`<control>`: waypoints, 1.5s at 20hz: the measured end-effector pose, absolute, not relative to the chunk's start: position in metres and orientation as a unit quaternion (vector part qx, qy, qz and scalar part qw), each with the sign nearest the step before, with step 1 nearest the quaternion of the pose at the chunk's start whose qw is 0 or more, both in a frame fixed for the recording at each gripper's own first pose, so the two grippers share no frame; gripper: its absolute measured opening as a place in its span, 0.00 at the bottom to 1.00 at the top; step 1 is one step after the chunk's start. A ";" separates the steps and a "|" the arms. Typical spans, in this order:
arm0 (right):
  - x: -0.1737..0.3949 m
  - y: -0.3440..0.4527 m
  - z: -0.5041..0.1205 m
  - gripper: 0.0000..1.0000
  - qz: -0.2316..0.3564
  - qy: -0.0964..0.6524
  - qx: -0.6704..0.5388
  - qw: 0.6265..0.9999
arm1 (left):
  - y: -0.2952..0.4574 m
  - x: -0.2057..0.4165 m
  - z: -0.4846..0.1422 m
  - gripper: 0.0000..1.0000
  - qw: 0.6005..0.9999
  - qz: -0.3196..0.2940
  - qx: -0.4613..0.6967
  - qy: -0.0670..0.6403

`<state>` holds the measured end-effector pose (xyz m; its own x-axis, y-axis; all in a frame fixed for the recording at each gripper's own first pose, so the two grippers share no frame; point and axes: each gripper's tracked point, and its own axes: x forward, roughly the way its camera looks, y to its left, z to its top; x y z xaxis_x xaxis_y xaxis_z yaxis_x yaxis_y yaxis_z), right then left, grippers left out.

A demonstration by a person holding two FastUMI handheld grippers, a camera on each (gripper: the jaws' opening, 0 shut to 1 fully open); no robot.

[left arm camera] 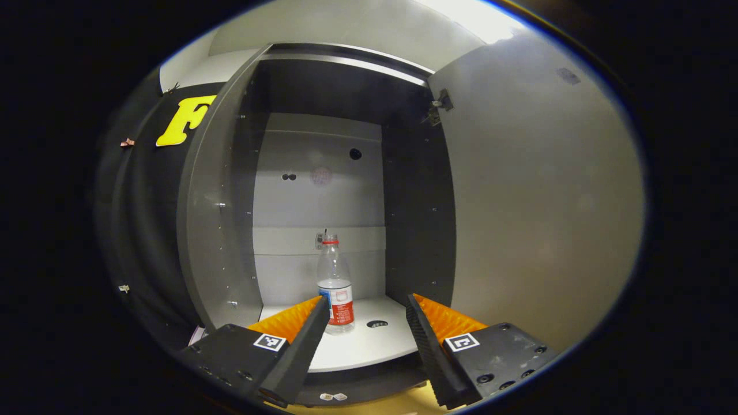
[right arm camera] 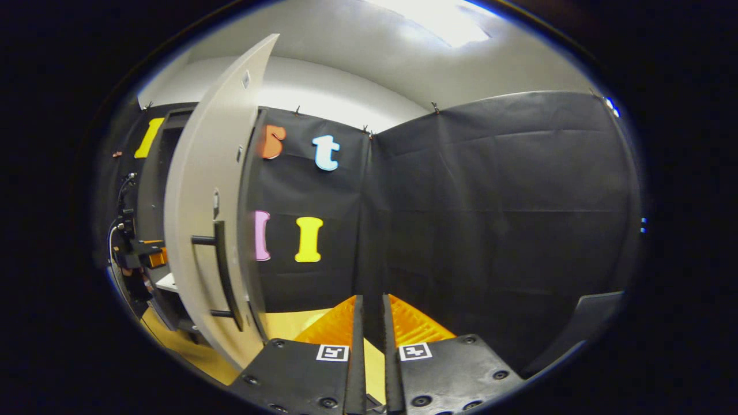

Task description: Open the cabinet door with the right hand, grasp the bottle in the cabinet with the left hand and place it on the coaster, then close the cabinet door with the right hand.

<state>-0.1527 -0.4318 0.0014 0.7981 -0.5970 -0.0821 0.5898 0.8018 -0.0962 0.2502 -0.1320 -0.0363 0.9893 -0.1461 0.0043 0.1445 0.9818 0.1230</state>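
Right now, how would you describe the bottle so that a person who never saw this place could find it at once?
Look into the open grey cabinet, with its door swung wide to the right. On its pale bottom shelf, near the middle, one clear plastic bottle stands upright. It has a red cap and a red and white label, and nothing else stands on that shelf.

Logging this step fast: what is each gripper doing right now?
Left gripper: open, empty, facing the bottle in the cabinet.
Right gripper: nearly closed, holding nothing, beside the open door.
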 end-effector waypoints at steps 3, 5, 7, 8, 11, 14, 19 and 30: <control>-0.161 -0.449 -0.007 0.64 -0.340 0.070 -0.036 0.937 | -0.130 0.279 -0.041 0.85 0.997 -0.071 0.042 -0.007; -0.165 -0.457 -0.010 0.96 -0.354 0.072 -0.039 0.932 | -0.121 0.301 -0.044 0.81 0.997 -0.056 0.045 -0.004; -0.164 -0.464 -0.014 0.98 -0.363 0.078 -0.039 0.927 | -0.109 0.325 -0.051 0.85 0.998 -0.036 0.051 -0.001; -0.164 -0.467 -0.013 0.98 -0.370 0.077 -0.041 0.925 | -0.105 0.337 -0.057 0.85 0.998 -0.030 0.055 0.001; -0.157 -0.481 -0.011 0.94 -0.383 0.072 -0.033 0.920 | -0.103 0.359 -0.067 0.86 0.998 -0.024 0.058 0.005; -0.156 -0.491 -0.010 0.97 -0.394 0.064 -0.031 0.916 | -0.099 0.380 -0.074 0.86 0.998 -0.015 0.057 0.013; -0.153 -0.499 -0.018 0.98 -0.400 0.079 -0.044 0.912 | -0.092 0.408 -0.079 0.86 0.999 -0.012 0.038 0.022; -0.138 -0.503 -0.028 0.98 -0.389 0.101 -0.046 0.915 | -0.074 0.460 -0.096 0.87 0.998 0.000 0.053 0.037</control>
<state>-0.1381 -0.5026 -0.0280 0.6771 -0.7207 -0.1489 0.7022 0.6933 -0.1623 0.4596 -0.0735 -0.0958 0.9973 0.0043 -0.0734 0.0035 0.9944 0.1056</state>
